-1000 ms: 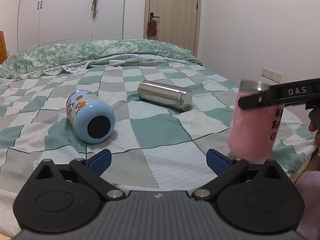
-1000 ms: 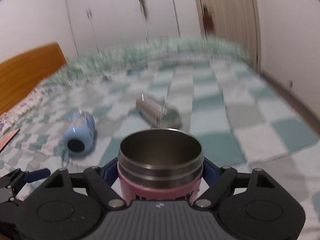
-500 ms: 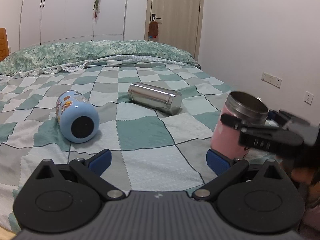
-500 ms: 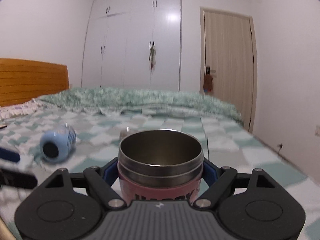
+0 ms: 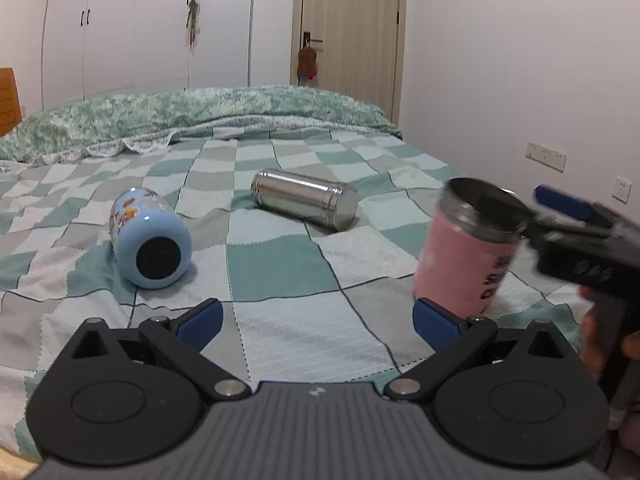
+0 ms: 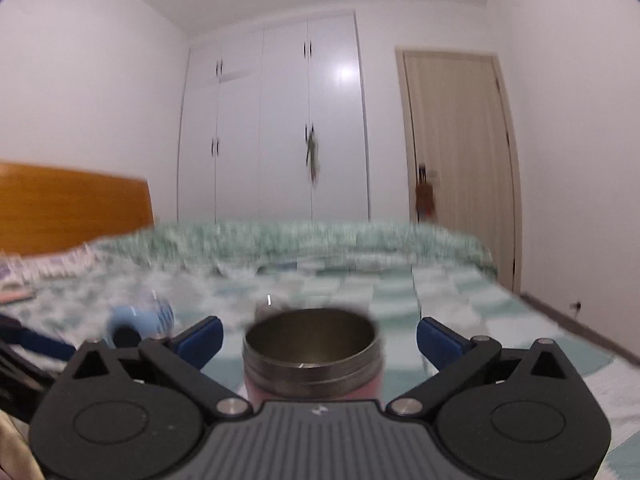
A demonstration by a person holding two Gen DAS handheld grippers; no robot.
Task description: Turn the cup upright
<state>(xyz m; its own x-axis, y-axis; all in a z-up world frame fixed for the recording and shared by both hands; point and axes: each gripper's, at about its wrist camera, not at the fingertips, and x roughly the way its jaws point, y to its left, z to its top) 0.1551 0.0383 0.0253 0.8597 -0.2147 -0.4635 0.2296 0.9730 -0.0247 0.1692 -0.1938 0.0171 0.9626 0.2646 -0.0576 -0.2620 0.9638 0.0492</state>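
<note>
Both my wrist cameras sit low over the bed [image 5: 280, 272], facing the wardrobe [image 6: 280, 128]; both share the pink cup [image 5: 464, 268], close up.

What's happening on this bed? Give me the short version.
A person works two handheld grippers. The right gripper has opened around the pink cup, which stands mouth up on the checked bedspread, seemingly let go. The blue cup and the steel cup lie on their sides. The left gripper is open and empty.
</note>
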